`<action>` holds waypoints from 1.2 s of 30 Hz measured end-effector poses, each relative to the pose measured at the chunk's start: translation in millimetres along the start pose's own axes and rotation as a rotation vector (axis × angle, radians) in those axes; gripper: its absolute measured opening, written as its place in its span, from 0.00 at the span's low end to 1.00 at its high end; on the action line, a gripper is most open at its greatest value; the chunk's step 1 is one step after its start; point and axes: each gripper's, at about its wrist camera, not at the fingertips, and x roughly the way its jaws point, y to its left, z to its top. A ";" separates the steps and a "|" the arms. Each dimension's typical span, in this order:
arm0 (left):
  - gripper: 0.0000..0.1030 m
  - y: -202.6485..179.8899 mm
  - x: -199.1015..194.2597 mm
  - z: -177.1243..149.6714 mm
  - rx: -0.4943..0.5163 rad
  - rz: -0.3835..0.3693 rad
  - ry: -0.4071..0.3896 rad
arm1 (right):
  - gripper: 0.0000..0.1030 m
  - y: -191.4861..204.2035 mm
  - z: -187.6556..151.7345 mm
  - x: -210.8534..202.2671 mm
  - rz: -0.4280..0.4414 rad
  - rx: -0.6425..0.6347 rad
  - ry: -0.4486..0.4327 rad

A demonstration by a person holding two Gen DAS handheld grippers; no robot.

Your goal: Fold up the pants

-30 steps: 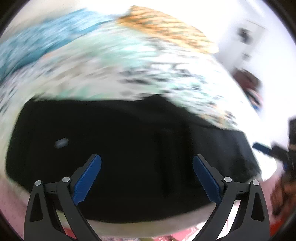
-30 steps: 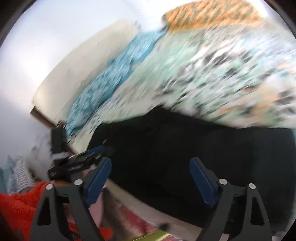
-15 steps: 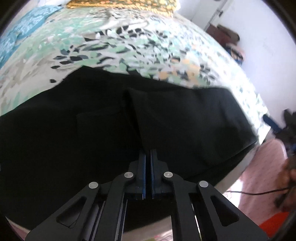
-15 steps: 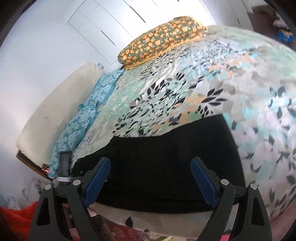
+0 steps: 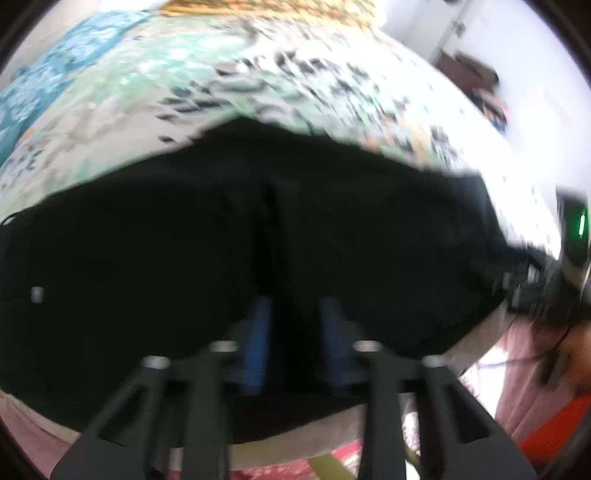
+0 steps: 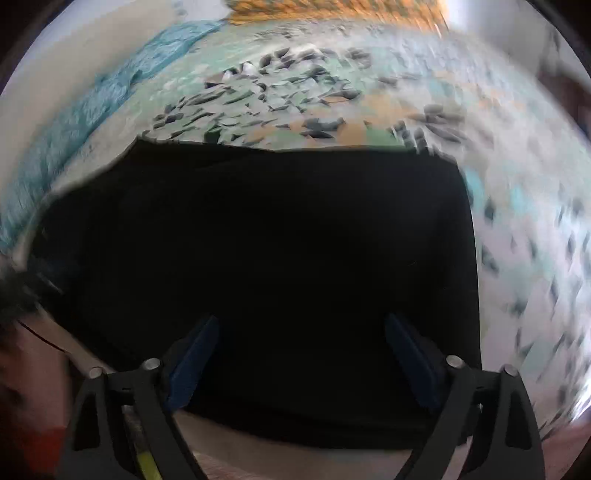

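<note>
Black pants (image 5: 184,240) lie spread flat near the front edge of a bed; a lengthwise fold line runs up their middle and a small silver button (image 5: 37,294) shows at the left. My left gripper (image 5: 295,306) points steeply down over that fold line. Its jaws are part-way apart and opening, and its blue pads (image 5: 258,343) hold no cloth that I can make out. My right gripper (image 6: 301,321) hovers over the pants (image 6: 277,229) close to their right end. Its jaws are opening wide and stand apart from the cloth.
The bed has a leaf-patterned sheet (image 5: 258,74), with an orange pillow (image 6: 332,9) and a teal pillow (image 6: 110,96) at the far side. In the left wrist view the other gripper's body with a green light (image 5: 580,225) sits at the right. Red-orange cloth (image 5: 554,435) lies below the bed's edge.
The left jaws went from wide apart to shut and have now parted again. The right gripper has dropped toward the pants, which now fill its view, and its jaws stand wider.
</note>
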 end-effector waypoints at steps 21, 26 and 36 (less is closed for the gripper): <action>1.00 96.9 69.9 74.5 -0.002 0.359 -0.136 | 1.00 2.3 -8.9 -0.4 -0.051 -0.008 -0.068; 1.00 94.0 69.4 74.4 0.001 0.364 -0.134 | 1.00 2.1 -8.5 -0.3 -0.050 -0.007 -0.067; 1.00 94.5 69.7 74.7 0.001 0.364 -0.134 | 1.00 2.7 -8.7 -0.4 -0.061 -0.003 -0.072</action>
